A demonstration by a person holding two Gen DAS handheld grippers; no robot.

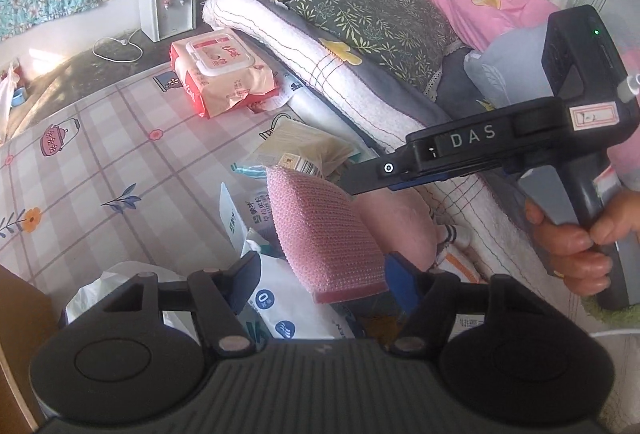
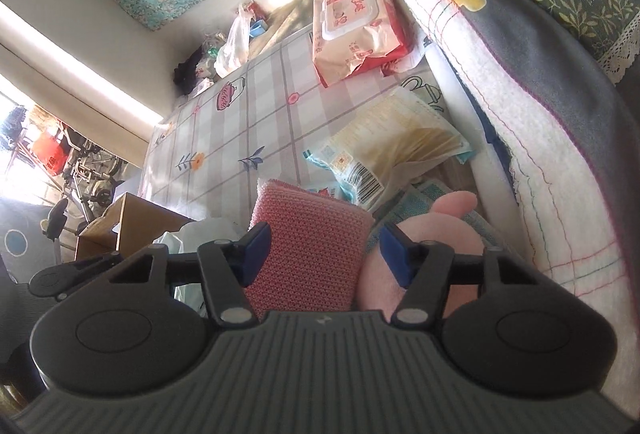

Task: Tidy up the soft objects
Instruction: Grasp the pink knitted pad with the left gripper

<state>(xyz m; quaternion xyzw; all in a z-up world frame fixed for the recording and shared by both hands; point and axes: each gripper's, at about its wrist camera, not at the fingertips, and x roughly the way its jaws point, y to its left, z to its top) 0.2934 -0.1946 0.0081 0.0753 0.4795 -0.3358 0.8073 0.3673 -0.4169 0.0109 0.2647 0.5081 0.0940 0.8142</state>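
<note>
A pink knitted sponge pad [image 1: 324,234] stands on edge among packets on the checked mat, beside a pale pink plush toy [image 1: 400,222]. My left gripper [image 1: 320,274] is open, its blue pads on either side of the pad's near end without pinching it. The right gripper reaches in from the right, its tip over the pad's top. In the right wrist view my right gripper [image 2: 324,254] is open, with the pad [image 2: 308,254] between its jaws and the plush toy [image 2: 452,218] by the right finger.
A wet-wipe pack [image 1: 224,70] lies further up the checked mat [image 1: 100,162]. Paper packets [image 1: 304,150] and a white tissue pack [image 1: 276,314] surround the pad. Folded quilts and a leaf-print pillow [image 1: 372,22] line the right side. A cardboard box [image 2: 128,222] stands at the left.
</note>
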